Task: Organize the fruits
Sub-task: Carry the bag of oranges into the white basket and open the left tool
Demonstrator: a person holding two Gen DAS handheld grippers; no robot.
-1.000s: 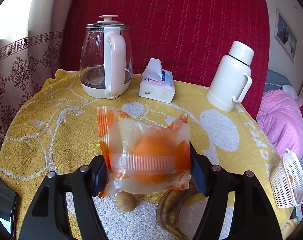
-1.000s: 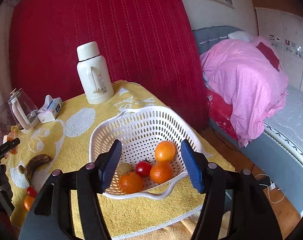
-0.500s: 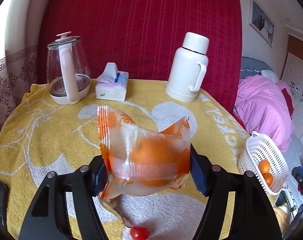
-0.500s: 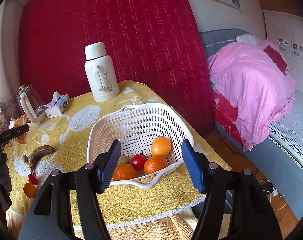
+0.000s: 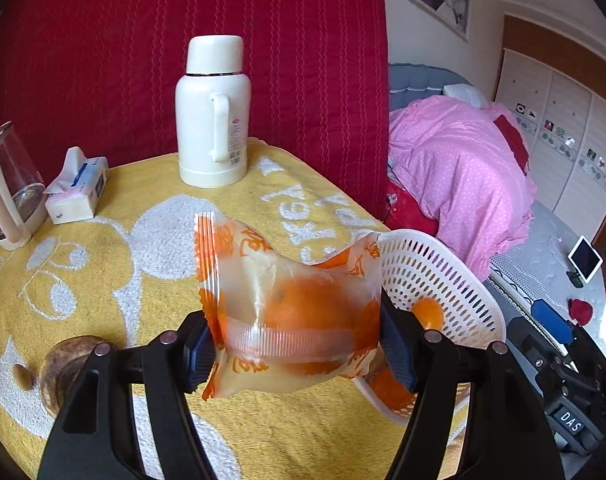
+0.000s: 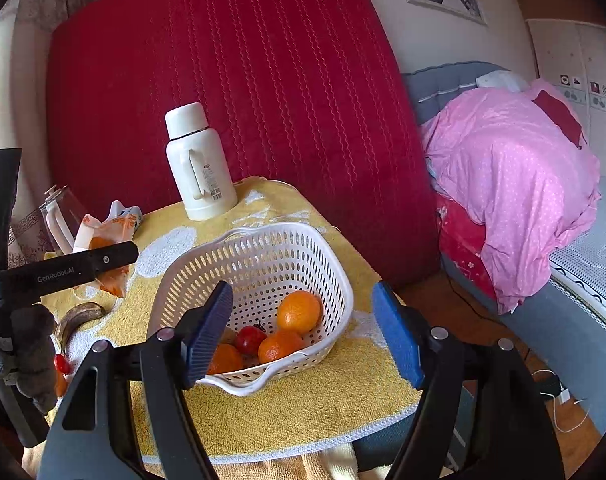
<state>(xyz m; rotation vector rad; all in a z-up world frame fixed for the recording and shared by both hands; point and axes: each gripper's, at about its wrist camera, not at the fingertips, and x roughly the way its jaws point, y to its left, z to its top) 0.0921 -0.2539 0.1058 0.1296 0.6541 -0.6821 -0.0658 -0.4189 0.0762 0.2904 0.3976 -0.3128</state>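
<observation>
- Left tongs [image 5: 297, 344]: pinching a crinkly translucent wrapped orange [image 5: 303, 312], held above the counter [image 5: 143, 208] beside the basket [image 6: 263, 264].
- Right tongs [image 6: 303, 336]: spread, just widened; the left pad overlaps the basket's near rim, contact unclear.
- Basket: white perforated plastic; holds round oranges [image 6: 299, 312] and a red tomato [image 6: 250, 339], partly hidden.
- Nearby: white thermos [image 6: 197, 164], browned banana [image 6: 79, 316], yellow terry cloth.

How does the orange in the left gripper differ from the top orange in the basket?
The held orange is sealed in a clear printed wrapper; the basket orange is bare. The held one hangs above the table, pinched in the left gripper; the other rests in the white basket on other fruit. Both are round and orange.
</observation>
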